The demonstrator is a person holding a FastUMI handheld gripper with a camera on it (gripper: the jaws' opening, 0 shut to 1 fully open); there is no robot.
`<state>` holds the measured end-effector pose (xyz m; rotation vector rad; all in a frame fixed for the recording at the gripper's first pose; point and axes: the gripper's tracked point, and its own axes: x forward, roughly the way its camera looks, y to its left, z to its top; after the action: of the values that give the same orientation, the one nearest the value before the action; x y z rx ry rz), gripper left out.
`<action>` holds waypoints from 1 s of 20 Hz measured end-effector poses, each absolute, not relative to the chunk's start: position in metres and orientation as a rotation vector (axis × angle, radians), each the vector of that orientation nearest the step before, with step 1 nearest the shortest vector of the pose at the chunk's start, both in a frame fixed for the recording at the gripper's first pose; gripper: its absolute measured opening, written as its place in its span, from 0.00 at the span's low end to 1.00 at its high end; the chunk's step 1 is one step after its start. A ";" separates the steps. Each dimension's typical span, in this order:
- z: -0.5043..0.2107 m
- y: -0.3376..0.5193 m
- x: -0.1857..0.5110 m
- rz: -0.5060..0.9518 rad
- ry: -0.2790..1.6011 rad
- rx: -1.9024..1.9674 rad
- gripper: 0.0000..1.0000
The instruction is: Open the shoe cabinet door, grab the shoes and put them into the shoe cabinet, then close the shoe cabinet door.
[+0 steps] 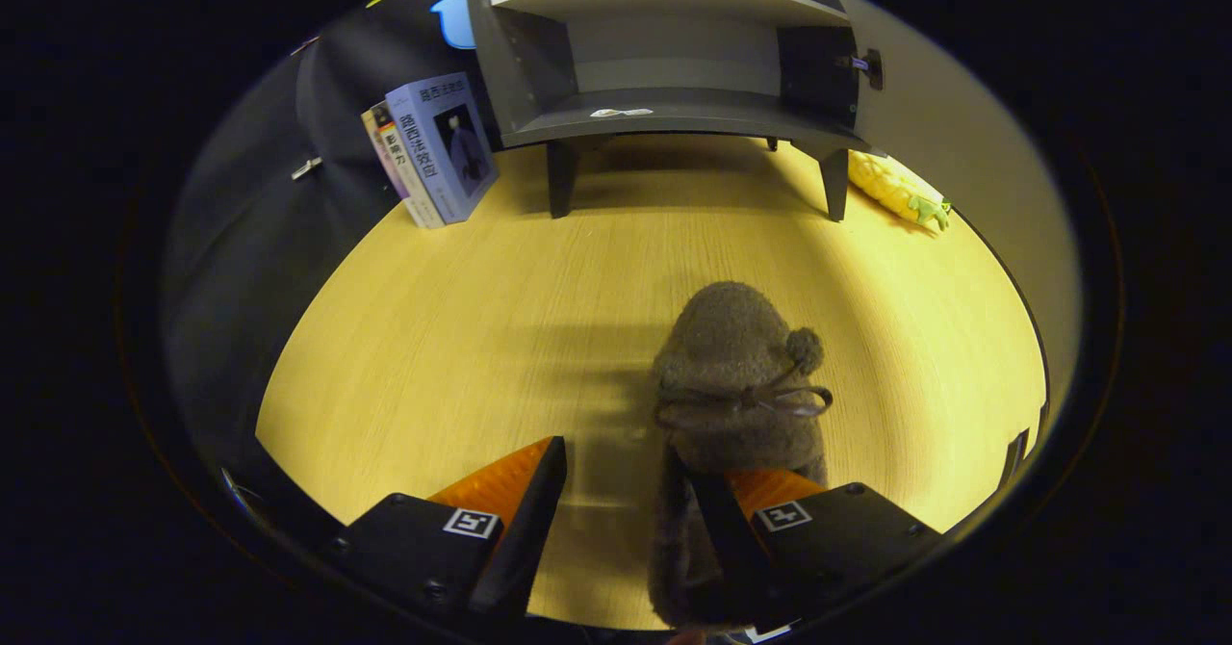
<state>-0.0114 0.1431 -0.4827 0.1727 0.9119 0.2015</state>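
Resting on the counter, the fuzzy slipper lies against the right finger, its heel partly between the jaws. The gripper stands open, gripping nothing. Beyond, the shoe cabinet stands open, books beside it.

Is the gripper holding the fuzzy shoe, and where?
Nothing is clamped. The gripper is open; its fingers straddle the heel rim of the fuzzy shoe, one finger inside.

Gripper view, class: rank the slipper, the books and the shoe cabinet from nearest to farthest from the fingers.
1. Slipper: at the fingers, which stand apart, one finger by its collar.
2. Books: far ahead, left of the cabinet.
3. Shoe cabinet: slightly beyond, door open.
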 end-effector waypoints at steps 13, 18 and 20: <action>-0.476 0.122 0.008 0.147 0.811 0.232 0.05; -0.395 0.115 0.020 0.175 0.712 0.235 0.05; -0.345 0.111 0.037 0.186 0.647 0.243 0.05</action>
<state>0.0366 0.1111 -0.3447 0.2432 0.6469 0.1861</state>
